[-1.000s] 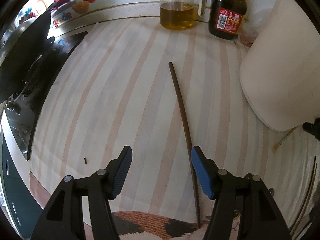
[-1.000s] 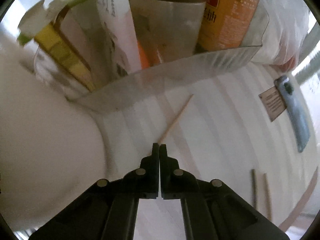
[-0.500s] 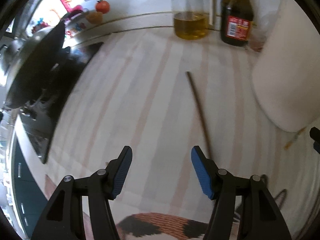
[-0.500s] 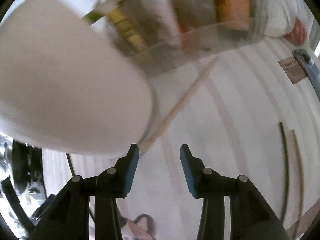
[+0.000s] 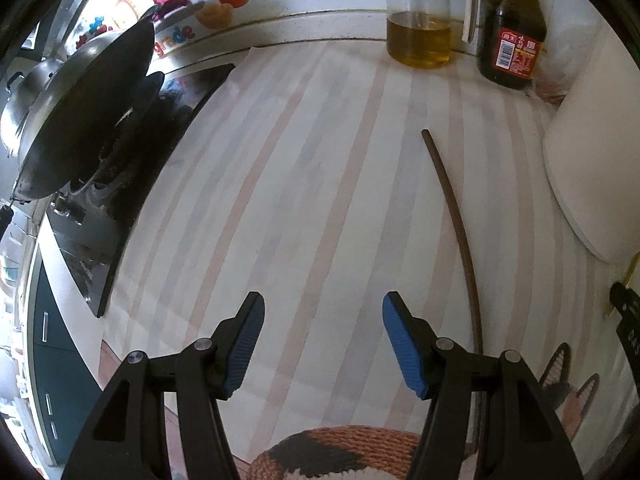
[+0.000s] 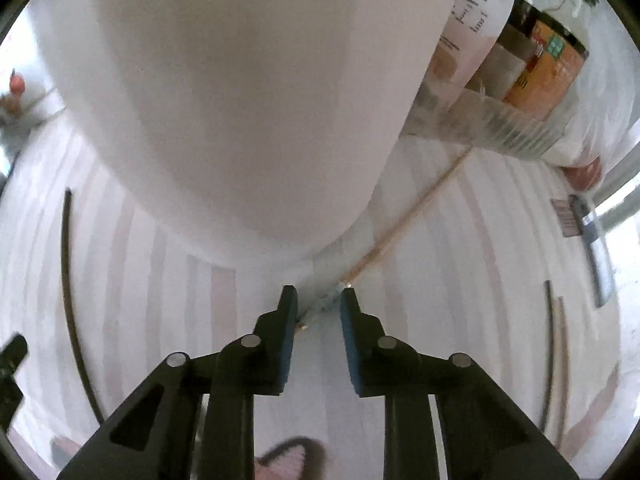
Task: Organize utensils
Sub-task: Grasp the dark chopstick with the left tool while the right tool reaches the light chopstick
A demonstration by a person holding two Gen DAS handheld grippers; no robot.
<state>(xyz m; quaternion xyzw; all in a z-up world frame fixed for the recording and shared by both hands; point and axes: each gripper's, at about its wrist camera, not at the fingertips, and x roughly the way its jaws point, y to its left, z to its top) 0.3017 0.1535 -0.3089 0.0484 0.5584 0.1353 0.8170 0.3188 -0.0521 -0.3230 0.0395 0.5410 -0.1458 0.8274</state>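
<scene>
The bench (image 5: 328,168) wears a striped cover, and its stock crowds the edges — wok (image 5: 92,120) on the stove at the left, oil jug (image 5: 420,36) and sauce bottle (image 5: 514,44) against the back wall — which leaves the middle free for sorting. A tall white canister (image 6: 240,100) stands at the right of that space; I judge it to be where the utensils go, though its mouth is out of view.

A dark chopstick (image 5: 454,216) lies flat beside the canister, well apart from the back wall, within easy reach of the left tool (image 5: 322,344). That tool hangs over bare cover with its jaws spread and nothing between them, probably waiting its turn.

A pale chopstick (image 6: 404,220) runs slantwise past the canister's foot, its far end under a clear tray (image 6: 500,120) of packets. Its near end sits between the jaws of the right tool (image 6: 318,300), which are closing on it — the pads do not yet seem to press. Two more sticks (image 6: 554,344) lie side by side at the right.
</scene>
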